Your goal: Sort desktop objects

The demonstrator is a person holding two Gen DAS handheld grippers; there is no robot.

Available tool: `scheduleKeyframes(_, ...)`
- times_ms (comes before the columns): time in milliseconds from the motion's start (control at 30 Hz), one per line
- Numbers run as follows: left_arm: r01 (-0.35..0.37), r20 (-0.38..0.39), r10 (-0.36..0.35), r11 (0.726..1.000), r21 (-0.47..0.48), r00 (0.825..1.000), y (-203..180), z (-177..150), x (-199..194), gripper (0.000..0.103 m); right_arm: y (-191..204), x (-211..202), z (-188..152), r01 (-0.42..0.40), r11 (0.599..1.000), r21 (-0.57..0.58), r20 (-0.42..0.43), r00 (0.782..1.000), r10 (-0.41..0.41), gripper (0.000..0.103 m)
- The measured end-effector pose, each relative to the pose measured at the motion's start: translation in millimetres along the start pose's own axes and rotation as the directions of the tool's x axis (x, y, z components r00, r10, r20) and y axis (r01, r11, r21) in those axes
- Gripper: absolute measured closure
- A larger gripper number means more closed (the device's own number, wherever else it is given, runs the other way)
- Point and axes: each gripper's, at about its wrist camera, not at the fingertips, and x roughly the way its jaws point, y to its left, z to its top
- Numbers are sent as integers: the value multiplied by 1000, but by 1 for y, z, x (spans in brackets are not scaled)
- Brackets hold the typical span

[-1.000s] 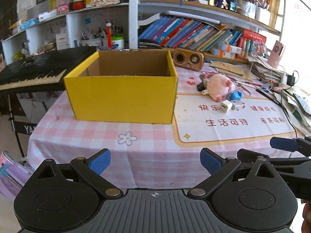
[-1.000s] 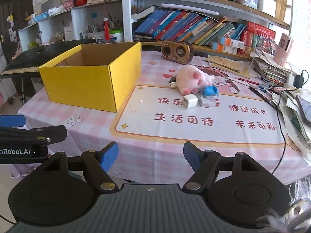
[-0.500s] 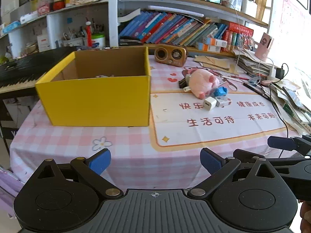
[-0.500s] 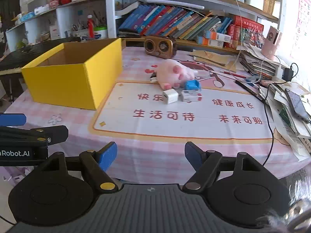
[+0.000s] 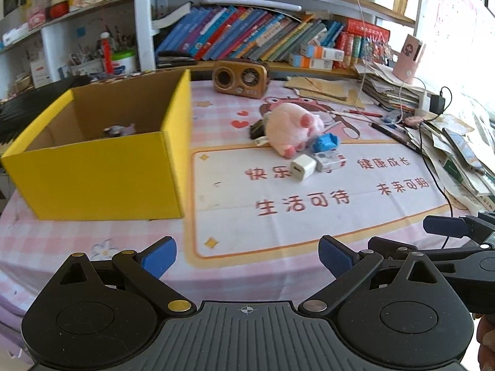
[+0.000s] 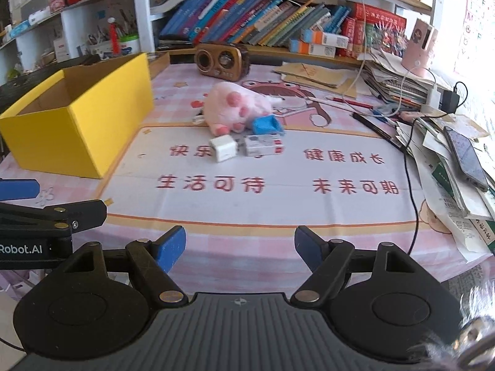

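Note:
A yellow cardboard box (image 5: 102,173) (image 6: 80,123) stands open at the table's left, with a small object (image 5: 119,130) inside. A pink plush pig (image 5: 292,130) (image 6: 238,108) lies mid-table. Beside it are a white charger cube (image 5: 302,167) (image 6: 223,148), a small white packet (image 5: 330,161) (image 6: 264,144) and a blue piece (image 5: 326,142) (image 6: 266,125). My left gripper (image 5: 247,258) is open and empty over the table's near edge. My right gripper (image 6: 239,247) is open and empty, also at the near edge, well short of the objects.
A wooden radio (image 5: 241,78) (image 6: 222,61) stands at the back. Bookshelves (image 5: 263,37) run behind the table. Piles of papers, cables and a phone (image 6: 465,154) crowd the right side. A white printed mat (image 6: 263,182) covers the middle. A keyboard lies left of the box.
Both grippers have moved right and forward towards the table. The box has shifted left in both views and the pig and small items look nearer. Both grippers stay open.

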Motion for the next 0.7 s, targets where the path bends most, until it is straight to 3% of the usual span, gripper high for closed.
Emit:
scheduleKeyframes(300,17,-16,-17,1000,12,1000,-34,19,29,3,-43,26,17,1,1000,21,-26,1000,-1,27)
scheduleKeyframes(700,-93,-29,91,994,-59,995,-49,42,59,3,-68,71,51,-79,996,-37,-36,996,77,28)
